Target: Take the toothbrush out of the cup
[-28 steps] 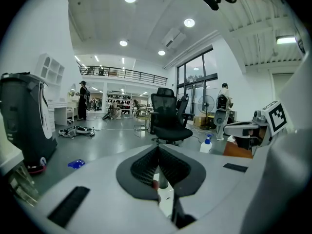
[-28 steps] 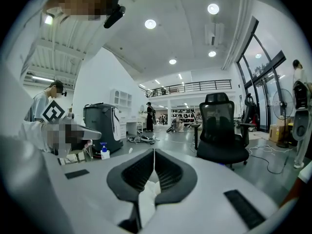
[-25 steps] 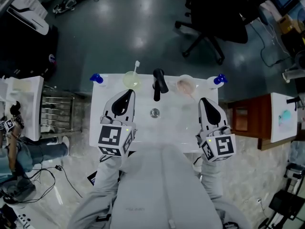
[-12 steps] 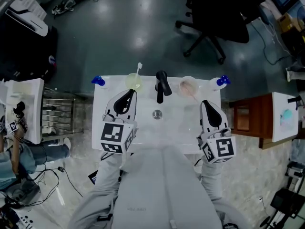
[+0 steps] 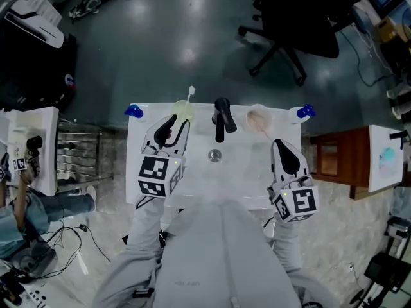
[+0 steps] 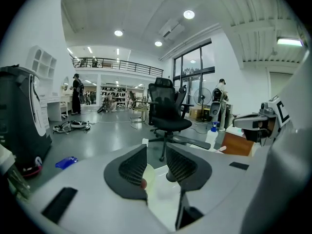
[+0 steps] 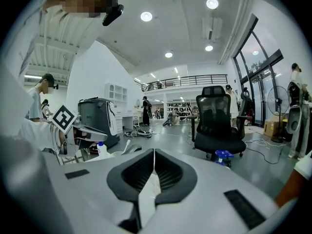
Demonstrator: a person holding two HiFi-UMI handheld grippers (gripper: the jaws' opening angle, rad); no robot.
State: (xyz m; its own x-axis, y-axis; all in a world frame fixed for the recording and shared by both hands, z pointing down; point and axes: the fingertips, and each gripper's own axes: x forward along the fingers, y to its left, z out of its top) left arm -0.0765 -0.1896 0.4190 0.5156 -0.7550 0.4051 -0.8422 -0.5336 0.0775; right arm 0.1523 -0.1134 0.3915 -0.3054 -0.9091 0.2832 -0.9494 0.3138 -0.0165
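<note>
Close by the cup [image 5: 182,110], left gripper [image 5: 172,122], jaws opening, nothing between them.

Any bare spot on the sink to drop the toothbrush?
Bare: the basin floor between the drain, the pink cup and the right gripper; also the left rim strip in front of the blue object. Crowded: the back edge, with green cup, toothbrush, faucet and pink cup.
</note>
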